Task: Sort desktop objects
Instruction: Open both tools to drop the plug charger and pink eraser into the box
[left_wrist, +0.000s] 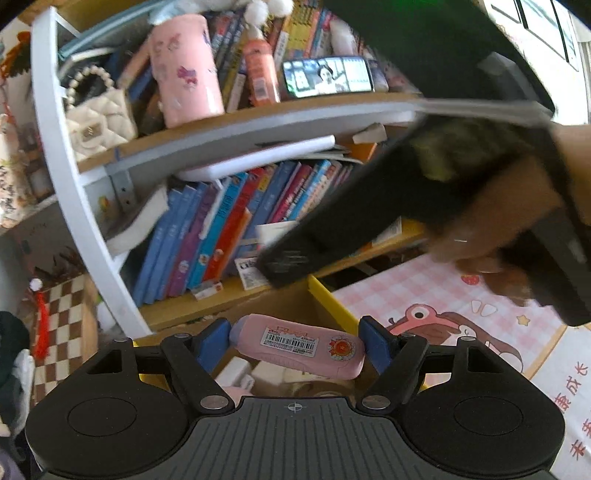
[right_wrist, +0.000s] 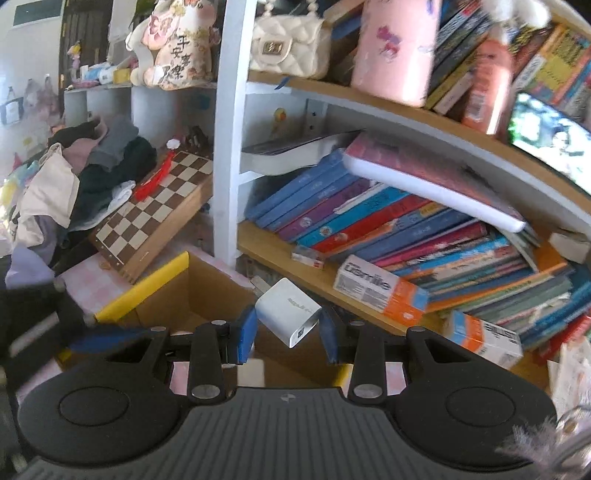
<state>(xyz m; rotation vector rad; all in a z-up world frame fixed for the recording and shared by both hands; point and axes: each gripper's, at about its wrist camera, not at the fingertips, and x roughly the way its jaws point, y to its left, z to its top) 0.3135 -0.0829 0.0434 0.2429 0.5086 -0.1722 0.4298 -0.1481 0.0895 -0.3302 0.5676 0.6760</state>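
Left gripper (left_wrist: 295, 345) pinched a pink plastic correction-tape dispenser with a barcode label (left_wrist: 299, 347) crosswise between its blue pads, one pad at each end, poised over the open cardboard box with yellow-taped rim (left_wrist: 328, 299). Right gripper (right_wrist: 288, 334) carried a small white plastic charger cube (right_wrist: 290, 312); the left pad touched it, the right pad looked just beside its edge, so the grip seemed light or perhaps already loosening, and I could not tell which. It hung tilted above the same box (right_wrist: 159, 280). Inside the box, below the dispenser, pale items lay blurred, not identifiable. Right of the box spread the pink checked desk mat with a cartoon print (left_wrist: 436, 295). Beyond, the wood bookshelf with white uprights (left_wrist: 207, 306) held leaning coloured books (right_wrist: 388, 221); farther left a brown-and-cream chessboard (right_wrist: 155, 206) leaned. Judged step: dropping both items into the box. Next move likely calls for lowering each item clear of the rim, spreading the pads, and letting go without knocking the other gripper.
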